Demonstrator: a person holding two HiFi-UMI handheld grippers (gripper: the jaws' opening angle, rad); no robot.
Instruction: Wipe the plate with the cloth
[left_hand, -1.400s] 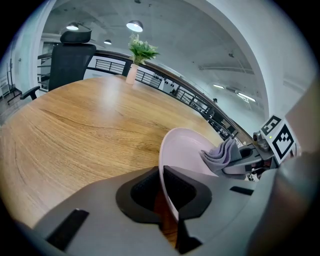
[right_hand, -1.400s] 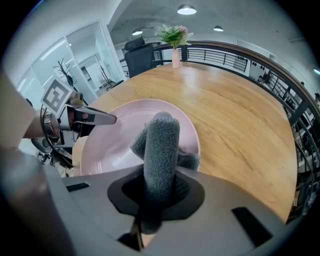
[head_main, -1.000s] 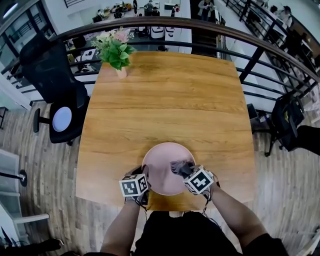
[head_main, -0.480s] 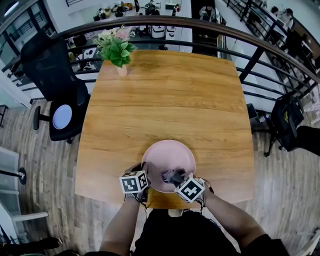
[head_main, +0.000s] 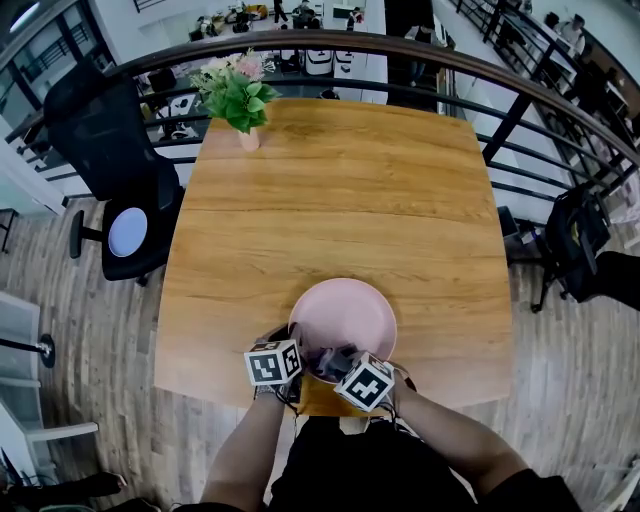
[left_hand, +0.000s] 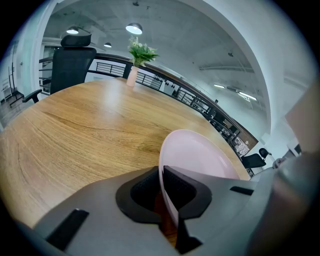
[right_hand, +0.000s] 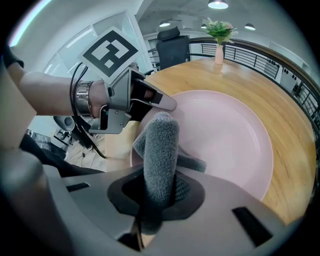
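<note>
Left jaws: my left gripper is clamped on the near left rim of the pink plate.
Right jaws: my right gripper pinches the grey cloth, which is pressed on the plate's near inner edge.
Plate: sits at the near edge of the desk.
Open room: broad wood beyond the plate's far rim.
Far: flower vase at the far left corner, with the railing behind.

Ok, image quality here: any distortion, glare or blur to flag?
Head view: strong fisheye, the railing bows into an arc; light even. Left gripper view: dark round vignette, pale sheen on the table, the plate rim nearest the lens goes soft. Right gripper view: same vignette, the cloth up close is soft, a ceiling lamp blooms at the top edge.
</note>
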